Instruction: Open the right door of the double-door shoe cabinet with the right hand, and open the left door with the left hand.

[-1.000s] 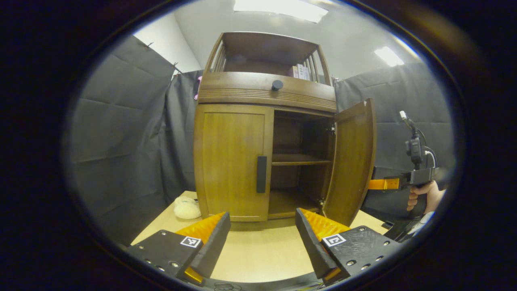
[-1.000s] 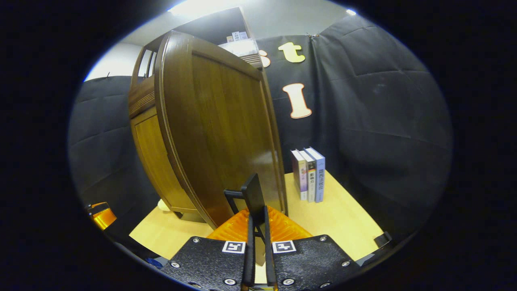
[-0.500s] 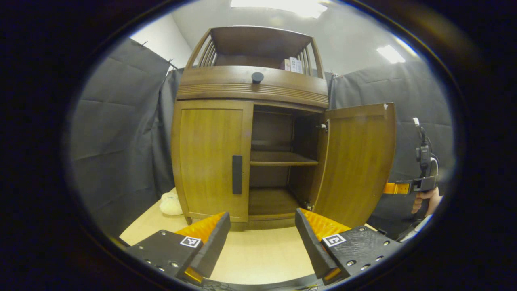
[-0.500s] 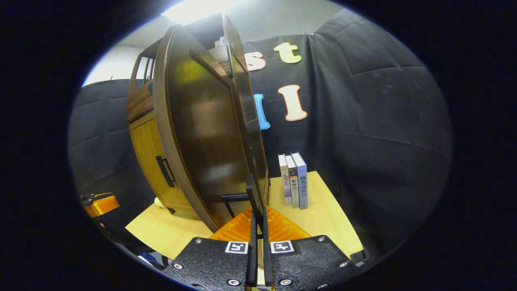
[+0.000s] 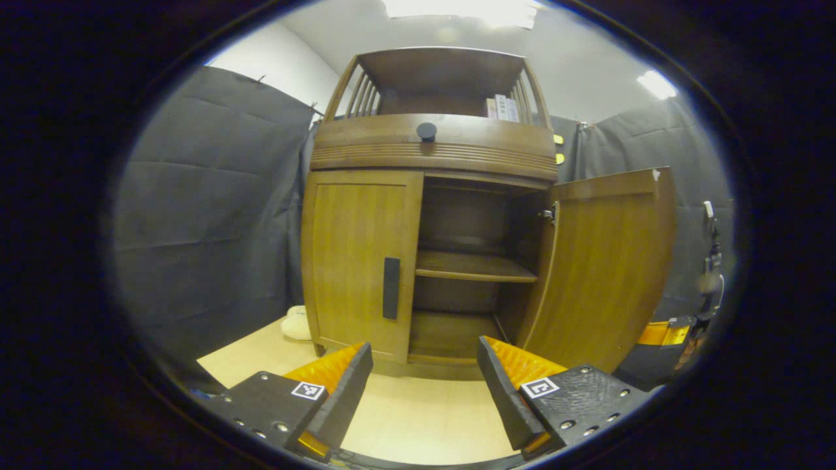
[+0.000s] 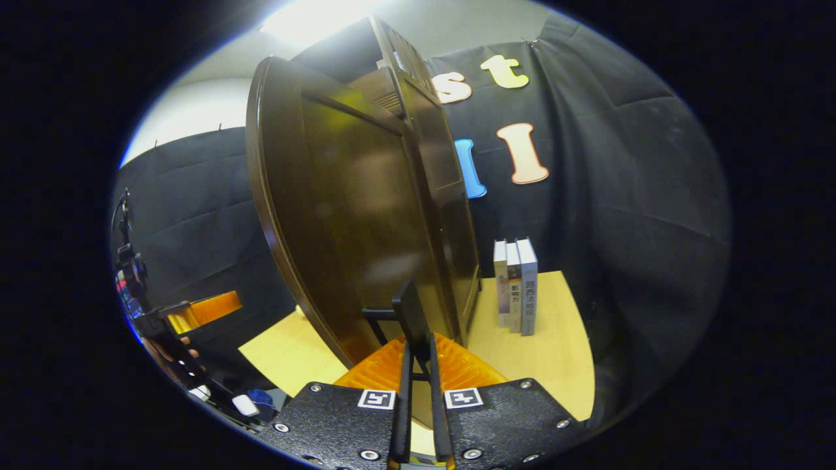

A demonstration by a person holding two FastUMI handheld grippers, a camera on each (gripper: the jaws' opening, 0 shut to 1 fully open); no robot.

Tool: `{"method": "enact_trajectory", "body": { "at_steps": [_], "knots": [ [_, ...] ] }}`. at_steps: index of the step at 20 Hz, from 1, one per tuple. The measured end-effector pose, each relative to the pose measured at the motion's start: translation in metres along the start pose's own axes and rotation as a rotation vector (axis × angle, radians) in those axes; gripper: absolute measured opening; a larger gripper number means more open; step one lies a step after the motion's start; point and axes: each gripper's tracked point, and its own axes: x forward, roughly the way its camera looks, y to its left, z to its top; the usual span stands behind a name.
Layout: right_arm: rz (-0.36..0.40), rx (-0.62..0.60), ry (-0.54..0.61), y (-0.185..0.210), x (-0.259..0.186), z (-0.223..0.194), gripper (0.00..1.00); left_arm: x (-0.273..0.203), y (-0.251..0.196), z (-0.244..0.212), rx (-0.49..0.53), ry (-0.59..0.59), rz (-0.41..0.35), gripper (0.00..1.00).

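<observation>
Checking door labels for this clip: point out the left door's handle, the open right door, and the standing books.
left door handle (image 5: pixel 391 288), left gripper view, mid-bar
right door (image 5: pixel 607 274), left gripper view, inner panel
books (image 6: pixel 516 287), right gripper view, middle spine

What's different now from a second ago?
The right door has swung wider open, pulled by the right tongs, which stay clamped on its handle. The left door is still closed, and the left tongs remain open in front of it, holding nothing.

Brown wooden right door (image 5: pixel 604 267) swung open, left door (image 5: pixel 356 258) shut
</observation>
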Motion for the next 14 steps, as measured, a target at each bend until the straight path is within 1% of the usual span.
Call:
{"method": "enact_trajectory", "body": {
  "at_steps": [1, 2, 3, 4, 6, 8, 9, 10, 11, 12, 13, 14],
  "knots": [
    [0.018, 0.001, 0.003, -0.005, -0.003, -0.002, 0.15, -0.002, 0.004, 0.006, 0.002, -0.014, 0.03, 0.98],
    [0.023, 0.006, 0.006, -0.011, -0.01, -0.002, 0.21, -0.004, 0.007, 0.011, 0.004, -0.024, 0.051, 0.98],
    [0.028, 0.01, 0.002, -0.019, -0.015, -0.003, 0.35, -0.003, 0.008, 0.011, 0.007, -0.031, 0.063, 0.98],
    [0.017, 0.007, -0.009, -0.026, -0.02, -0.002, 0.49, 0.0, 0.012, 0.016, 0.013, -0.038, 0.071, 0.99],
    [-0.04, -0.015, -0.033, -0.047, -0.03, 0.003, 0.77, 0.011, 0.018, 0.025, 0.022, -0.053, 0.079, 0.99],
    [-0.111, -0.031, -0.07, -0.066, -0.041, 0.012, 0.9, 0.025, 0.022, 0.032, 0.016, -0.063, 0.076, 0.99],
    [-0.146, -0.033, -0.095, -0.074, -0.048, 0.018, 0.9, 0.035, 0.023, 0.034, 0.007, -0.066, 0.074, 0.99],
    [-0.18, -0.034, -0.122, -0.08, -0.055, 0.025, 0.95, 0.046, 0.026, 0.036, -0.004, -0.068, 0.072, 0.99],
    [-0.218, -0.038, -0.147, -0.087, -0.062, 0.029, 0.95, 0.057, 0.029, 0.035, -0.013, -0.066, 0.072, 0.99],
    [-0.259, -0.042, -0.165, -0.093, -0.069, 0.032, 0.95, 0.069, 0.031, 0.035, -0.021, -0.063, 0.067, 0.92],
    [-0.293, -0.044, -0.172, -0.097, -0.075, 0.033, 0.95, 0.082, 0.033, 0.035, -0.029, -0.057, 0.056, 0.99],
    [-0.318, -0.041, -0.169, -0.096, -0.079, 0.03, 0.95, 0.096, 0.036, 0.035, -0.033, -0.05, 0.041, 0.99]
  ]
}}
